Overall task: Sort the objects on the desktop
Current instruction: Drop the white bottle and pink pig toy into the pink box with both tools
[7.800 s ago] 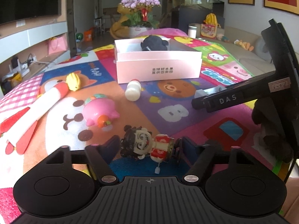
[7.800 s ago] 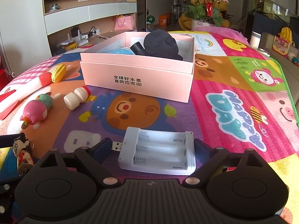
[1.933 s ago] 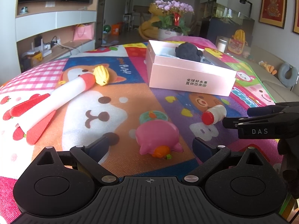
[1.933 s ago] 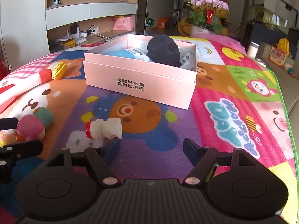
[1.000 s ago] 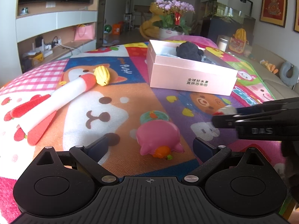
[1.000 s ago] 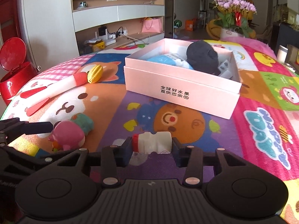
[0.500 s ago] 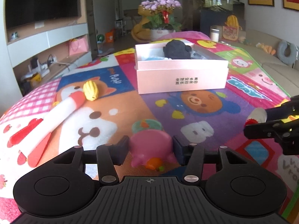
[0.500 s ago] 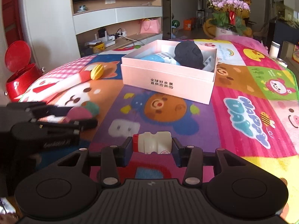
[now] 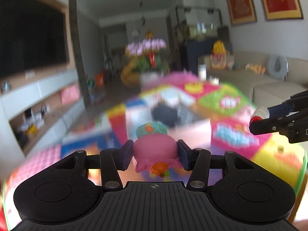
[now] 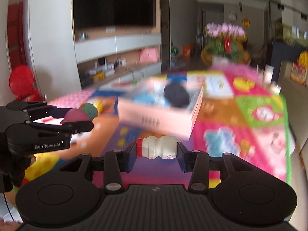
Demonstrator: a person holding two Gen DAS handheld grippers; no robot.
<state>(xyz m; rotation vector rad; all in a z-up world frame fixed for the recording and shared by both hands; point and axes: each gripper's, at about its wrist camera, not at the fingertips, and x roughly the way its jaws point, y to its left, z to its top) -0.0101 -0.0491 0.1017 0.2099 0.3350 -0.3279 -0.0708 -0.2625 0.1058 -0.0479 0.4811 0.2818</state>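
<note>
My left gripper (image 9: 155, 155) is shut on a pink pig toy (image 9: 155, 152) with a green-blue cap, held in the air above the mat. My right gripper (image 10: 156, 152) is shut on a small white bottle (image 10: 156, 149) with a red cap, held sideways in the air. The open pink box (image 10: 159, 113) with a black round object (image 10: 176, 94) and blue items inside lies ahead of both grippers, blurred. The left gripper with the pig (image 10: 77, 115) shows at the left of the right wrist view. The right gripper's fingertips (image 9: 269, 124) with the bottle (image 9: 259, 113) show at the right of the left wrist view.
A colourful cartoon play mat (image 10: 240, 134) covers the table. A yellow ridged toy (image 10: 99, 104) lies left of the box. A flower pot (image 10: 223, 44) stands beyond the table's far end. A red bin (image 10: 21, 84) stands at the far left. A sofa (image 9: 269, 84) is at the right.
Both grippers have lifted their objects off the mat and moved forward toward the pink box. The views are now blurred by motion.
</note>
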